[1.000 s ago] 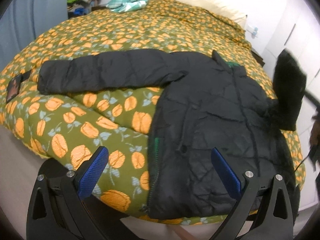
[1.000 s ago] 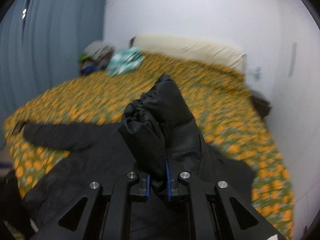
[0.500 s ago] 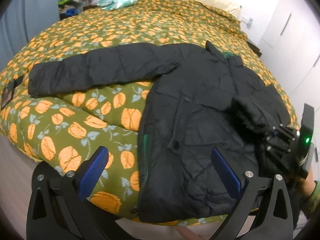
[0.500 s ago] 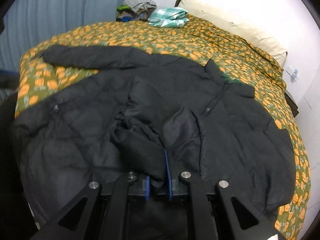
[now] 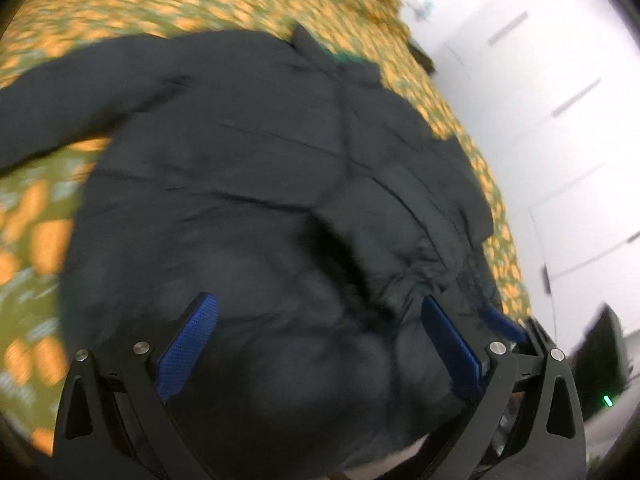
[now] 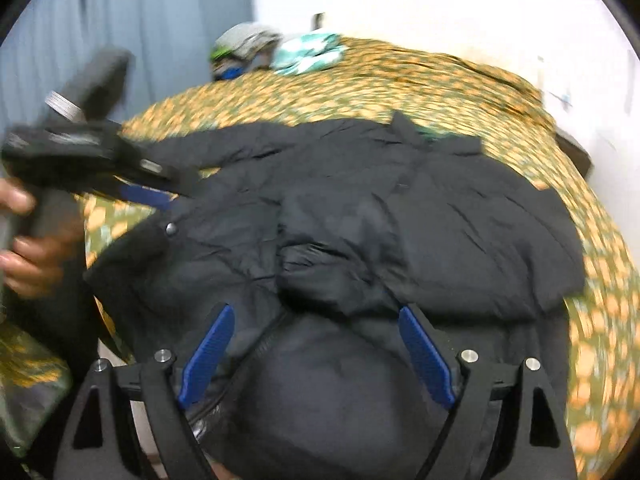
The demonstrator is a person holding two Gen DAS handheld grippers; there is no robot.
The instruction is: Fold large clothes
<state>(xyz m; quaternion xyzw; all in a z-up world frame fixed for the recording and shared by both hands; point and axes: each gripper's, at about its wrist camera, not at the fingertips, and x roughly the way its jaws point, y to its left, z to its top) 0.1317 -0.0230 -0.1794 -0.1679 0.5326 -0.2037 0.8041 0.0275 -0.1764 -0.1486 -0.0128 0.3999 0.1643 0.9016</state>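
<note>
Right wrist view: bed [image 6: 460,80] under an orange-flowered green quilt, black puffer jacket [image 6: 460,220] spread flat across it, one sleeve [image 6: 320,264] folded over the chest, the other sleeve [image 6: 248,144] stretched out toward the curtain [image 6: 160,20]. Right gripper [image 6: 316,344]: jaws opening, wide, pads clear of the fabric below. Left gripper [image 5: 316,344]: jaws wide above the jacket's lower body, nothing clamped. Hand [image 6: 36,256] on the left gripper's handle at the frame edge.

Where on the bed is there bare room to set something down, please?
Free: bedspread between jacket collar and pillow end, plus the patch under the outstretched sleeve. Crowded: the near edge under the jacket, and the far corner's clothes pile.
</note>
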